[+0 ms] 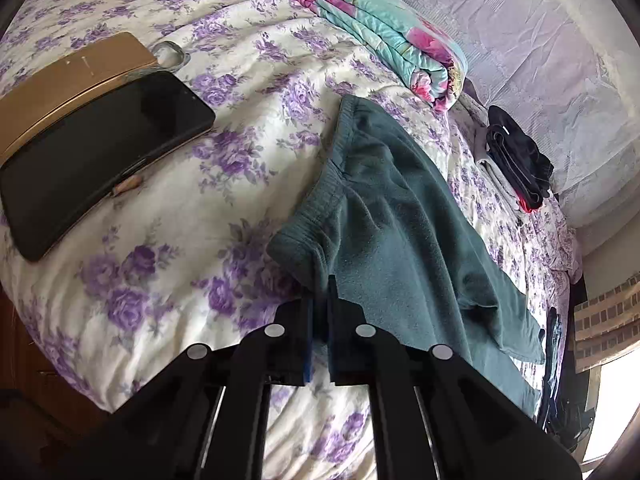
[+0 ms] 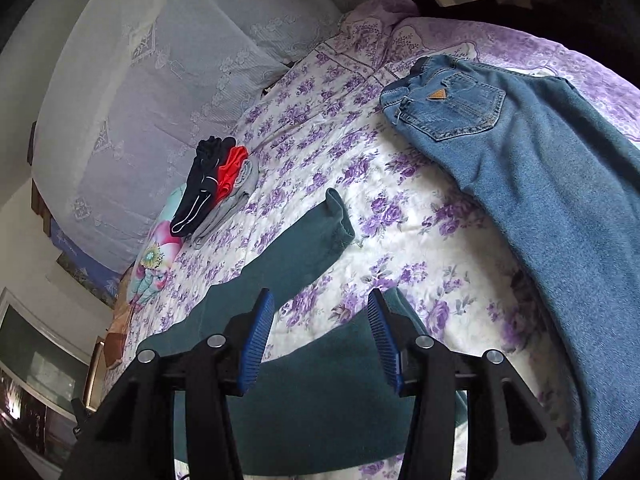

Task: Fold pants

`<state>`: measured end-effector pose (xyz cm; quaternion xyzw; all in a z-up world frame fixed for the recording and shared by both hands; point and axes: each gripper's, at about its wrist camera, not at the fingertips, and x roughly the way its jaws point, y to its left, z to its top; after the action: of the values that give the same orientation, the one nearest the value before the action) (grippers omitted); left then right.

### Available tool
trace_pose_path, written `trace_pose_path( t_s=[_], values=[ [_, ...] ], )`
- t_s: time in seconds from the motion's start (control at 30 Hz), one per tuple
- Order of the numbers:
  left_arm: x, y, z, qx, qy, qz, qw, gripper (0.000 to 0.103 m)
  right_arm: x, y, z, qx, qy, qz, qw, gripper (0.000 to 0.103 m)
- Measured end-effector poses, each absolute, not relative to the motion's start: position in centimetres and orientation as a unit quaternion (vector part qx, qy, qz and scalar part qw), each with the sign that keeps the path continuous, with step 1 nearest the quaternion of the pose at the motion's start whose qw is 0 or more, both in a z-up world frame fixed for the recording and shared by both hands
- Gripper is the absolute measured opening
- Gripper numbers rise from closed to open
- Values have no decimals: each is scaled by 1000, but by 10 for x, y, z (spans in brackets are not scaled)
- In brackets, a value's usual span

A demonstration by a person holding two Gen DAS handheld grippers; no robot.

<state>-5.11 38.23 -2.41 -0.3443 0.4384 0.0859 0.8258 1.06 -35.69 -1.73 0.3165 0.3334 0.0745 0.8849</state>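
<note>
The left gripper (image 1: 320, 292) has its jaws drawn nearly together, pinching cloth between them, the fingers (image 1: 308, 320) pointing forward and down. The right gripper (image 2: 320, 316) hovers with jaws spread wide, nothing between them, its blue ribbed pads (image 2: 258, 332) facing inward.

Spread right tool (image 2: 322, 336) over teal pants (image 2: 296, 256)

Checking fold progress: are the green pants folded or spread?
Spread: green pants lie flat, one leg stretched across the bedspread.
</note>
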Motion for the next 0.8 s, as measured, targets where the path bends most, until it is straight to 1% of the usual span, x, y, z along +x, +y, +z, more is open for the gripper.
trace_pose_path(
  t_s=[0.13, 0.17, 0.23, 0.27, 0.3, 0.33, 0.43, 0.5, 0.53, 0.6, 0.7, 0.8],
  values=[
    [-61, 384, -32, -336, 453, 108, 819, 7, -2, -359, -18, 317, 335, 75, 884, 49],
    [-63, 384, -33, -329, 455, 118, 819, 10, -4, -357, -18, 317, 337, 77, 883, 49],
    [-72, 386, -31, -320, 445, 135, 825, 25, -7, -350, -21, 315, 345, 84, 880, 50],
    [-76, 387, -28, -315, 438, 148, 829, 29, -7, -346, -22, 312, 350, 88, 879, 50],
    [-80, 388, -23, -311, 428, 159, 833, 37, -7, -340, -24, 308, 353, 93, 878, 50],
    [-84, 388, -17, -305, 417, 170, 839, 39, -5, -335, -25, 305, 357, 100, 877, 50],
    [-80, 380, 0, -273, 404, 174, 856, 40, 4, -319, -34, 297, 377, 124, 868, 53],
    [-66, 365, 7, -253, 409, 143, 865, 40, 11, -310, -47, 278, 402, 131, 863, 71],
    [-58, 356, 9, -243, 412, 126, 869, 40, 16, -308, -57, 267, 418, 128, 859, 72],
    [-38, 337, 8, -218, 422, 102, 874, 41, 15, -309, -64, 271, 409, 128, 862, 71],
    [-12, 314, 0, -192, 441, 98, 871, 42, 15, -302, -45, 277, 390, 120, 870, 70],
    [6, 302, -6, -188, 447, 81, 871, 45, 37, -264, -23, 280, 382, 194, 859, 71]
  ],
)
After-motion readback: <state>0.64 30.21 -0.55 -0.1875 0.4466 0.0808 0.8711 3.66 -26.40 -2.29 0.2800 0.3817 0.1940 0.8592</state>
